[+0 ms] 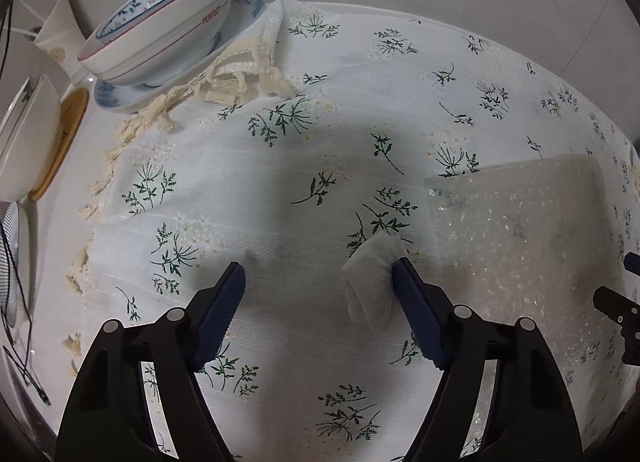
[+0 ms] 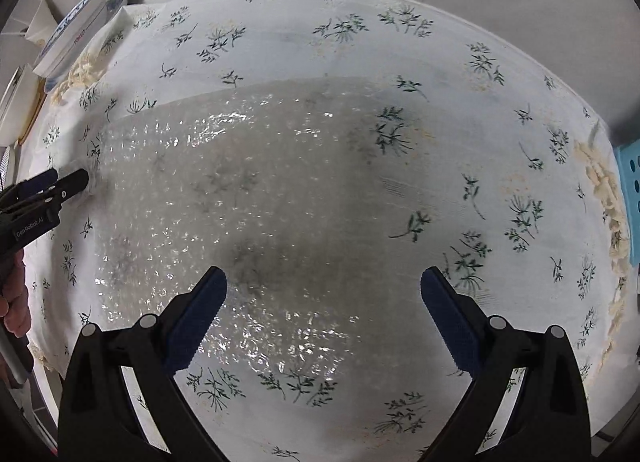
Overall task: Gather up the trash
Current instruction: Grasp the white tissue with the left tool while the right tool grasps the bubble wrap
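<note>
On the tablecloth (image 2: 460, 74), bubble wrap (image 2: 240, 190) is straddled by the wide-open, empty right gripper (image 2: 324, 282); cloth could be pinched with it. Tissue wad (image 1: 372, 282) is touched by one pad of the part-open left gripper (image 1: 318, 274); it may be pushed aside.

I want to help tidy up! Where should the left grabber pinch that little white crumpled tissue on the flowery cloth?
Pinch the crumpled tissue across its narrow middle, coming straight down from above. It lies flat on the tablecloth as a soft, long roll, so the sides squash in easily. The left gripper is open around it, one finger already beside it; the other side needs closing in.
</note>
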